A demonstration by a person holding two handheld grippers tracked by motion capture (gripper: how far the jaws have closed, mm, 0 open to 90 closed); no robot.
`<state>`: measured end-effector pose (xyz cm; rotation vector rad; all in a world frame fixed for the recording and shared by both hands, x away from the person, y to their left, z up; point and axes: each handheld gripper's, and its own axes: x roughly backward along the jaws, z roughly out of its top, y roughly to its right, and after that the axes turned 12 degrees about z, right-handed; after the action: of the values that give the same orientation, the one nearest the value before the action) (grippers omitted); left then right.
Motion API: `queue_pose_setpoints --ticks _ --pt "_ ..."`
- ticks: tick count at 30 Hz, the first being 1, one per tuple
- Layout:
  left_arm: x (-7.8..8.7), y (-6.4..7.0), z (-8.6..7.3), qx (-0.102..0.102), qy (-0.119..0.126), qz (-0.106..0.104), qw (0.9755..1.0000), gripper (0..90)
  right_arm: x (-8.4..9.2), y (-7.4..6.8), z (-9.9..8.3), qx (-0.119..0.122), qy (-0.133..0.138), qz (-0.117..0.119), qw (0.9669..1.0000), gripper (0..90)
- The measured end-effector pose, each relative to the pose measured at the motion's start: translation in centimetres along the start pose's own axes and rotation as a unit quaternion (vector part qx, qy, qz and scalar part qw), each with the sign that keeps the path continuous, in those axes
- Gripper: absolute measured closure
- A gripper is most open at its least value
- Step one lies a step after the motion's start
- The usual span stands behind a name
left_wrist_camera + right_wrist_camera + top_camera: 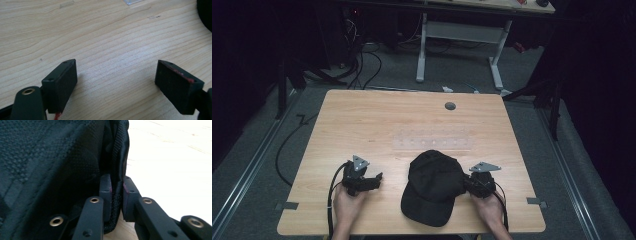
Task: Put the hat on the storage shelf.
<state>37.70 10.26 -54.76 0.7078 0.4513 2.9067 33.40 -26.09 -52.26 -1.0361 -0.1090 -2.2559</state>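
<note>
A light wooden table [362, 115] stands in a dim room, and a person's two hands come in from its near edge, each holding a two-jaw gripper. A black cap [433, 185] lies on the table close to the near edge, a little right of the middle, with its brim pointing toward the person. The right gripper [468, 183] sits at the cap's right side, and its jaws are clamped on the cap's edge. In the right gripper view, the two pads pinch a fold of the dark woven fabric and its stitched rim [115, 195] between them, nearly together. The left gripper [374, 179] rests toward the near left part of the table, apart from the cap, pointing toward it. In the left gripper view, its jaws stand wide apart with only bare wood between them, holding nothing. A clear plastic strip [433, 140] lies flat near the table's centre, just beyond the cap, and a small grey round cap [450, 106] sits near the far edge.
</note>
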Motion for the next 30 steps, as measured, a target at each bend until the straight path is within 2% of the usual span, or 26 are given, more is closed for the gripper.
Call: queue_pose_setpoints --ticks 9,21,25,30 --pt "0.0 0.0 0.0 0.000 0.000 0.000 1.0000 18.4 -0.1 -0.1 0.0 0.004 0.004 -0.001 1.0000 84.4" --pt "0.0 0.0 0.0 0.000 0.000 0.000 1.0000 18.4 0.1 0.6 0.5 0.001 0.008 0.020 0.9998 84.7" --pt "0.0 0.0 0.0 0.000 0.000 0.000 1.0000 18.4 0.7 0.9 0.6 -0.003 0.022 0.037 0.9991 84.8" --pt "0.0 0.0 0.0 0.000 0.000 0.000 1.0000 18.4 1.2 0.9 1.0 0.001 0.024 0.042 0.9988 84.8"
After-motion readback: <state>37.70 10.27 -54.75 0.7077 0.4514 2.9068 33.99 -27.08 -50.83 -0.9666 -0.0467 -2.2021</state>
